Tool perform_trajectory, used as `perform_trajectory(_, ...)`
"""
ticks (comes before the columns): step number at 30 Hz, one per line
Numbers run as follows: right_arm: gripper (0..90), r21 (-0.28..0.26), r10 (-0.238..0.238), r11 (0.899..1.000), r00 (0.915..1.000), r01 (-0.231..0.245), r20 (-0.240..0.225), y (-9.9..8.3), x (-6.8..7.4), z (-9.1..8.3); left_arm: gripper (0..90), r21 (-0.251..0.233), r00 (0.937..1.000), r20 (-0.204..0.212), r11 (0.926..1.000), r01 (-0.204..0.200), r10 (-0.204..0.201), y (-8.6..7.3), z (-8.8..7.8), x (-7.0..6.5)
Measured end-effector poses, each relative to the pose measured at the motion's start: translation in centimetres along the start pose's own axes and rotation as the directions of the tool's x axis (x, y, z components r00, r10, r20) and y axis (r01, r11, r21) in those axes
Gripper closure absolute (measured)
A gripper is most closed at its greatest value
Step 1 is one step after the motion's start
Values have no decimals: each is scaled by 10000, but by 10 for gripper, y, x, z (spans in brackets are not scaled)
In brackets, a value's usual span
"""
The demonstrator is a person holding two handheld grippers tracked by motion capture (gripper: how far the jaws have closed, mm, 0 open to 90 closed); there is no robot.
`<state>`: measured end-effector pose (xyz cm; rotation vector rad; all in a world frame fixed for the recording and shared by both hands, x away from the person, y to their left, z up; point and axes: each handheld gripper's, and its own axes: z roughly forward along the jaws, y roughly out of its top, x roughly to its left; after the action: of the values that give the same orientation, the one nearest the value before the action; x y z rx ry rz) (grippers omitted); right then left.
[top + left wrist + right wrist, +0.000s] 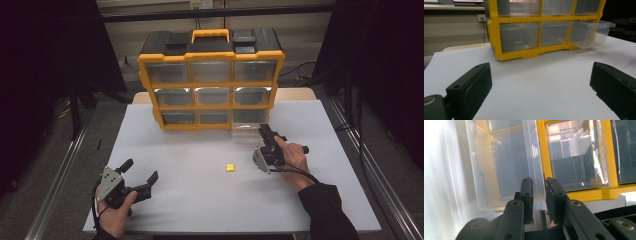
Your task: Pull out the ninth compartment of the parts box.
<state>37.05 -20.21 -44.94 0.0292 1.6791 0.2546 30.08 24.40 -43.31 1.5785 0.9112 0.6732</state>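
A yellow and black drawer cabinet stands at the back of the white table. Its bottom right clear drawer is pulled partway out. My right gripper is at that drawer's front. In the right gripper view the gripper is shut on the front wall of the clear drawer. My left gripper rests near the front left of the table, open with nothing between its fingers. In the left gripper view the wide-open gripper faces the cabinet and the drawer. A small yellow block lies mid-table.
The cabinet's other clear drawers sit closed in their yellow frame. Dark curtains and metal rails flank the table. Bare white tabletop stretches between the two grippers around the yellow block.
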Motion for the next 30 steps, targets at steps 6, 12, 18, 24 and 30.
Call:
perform_trajectory(6, 771, 1, 153, 9999, 9998, -153, -98, 0, 1, -3, 40, -14, 10000, 19, 10000, -14, 14, 0, 0, 0)
perform_trajectory(12, 771, -59, -85, 9999, 9999, 85, -77, 0, 0, -6, 40, -12, 10000, 23, 10000, -17, 17, 0, 0, 0)
perform_trajectory(18, 772, -161, -147, 9998, 9999, 146, -55, 0, 0, -10, 40, 49, 10000, 54, 10000, -51, 51, 0, 1, 0)
perform_trajectory(24, 772, -165, -172, 9997, 9998, 170, -108, 0, 1, -13, 40, 63, 10000, 41, 10000, -39, 39, 0, 1, 0)
perform_trajectory(30, 772, -197, -123, 9997, 9998, 120, -173, 0, 1, -16, 39, 116, 10000, 67, 9999, -11, 11, 0, 1, 0)
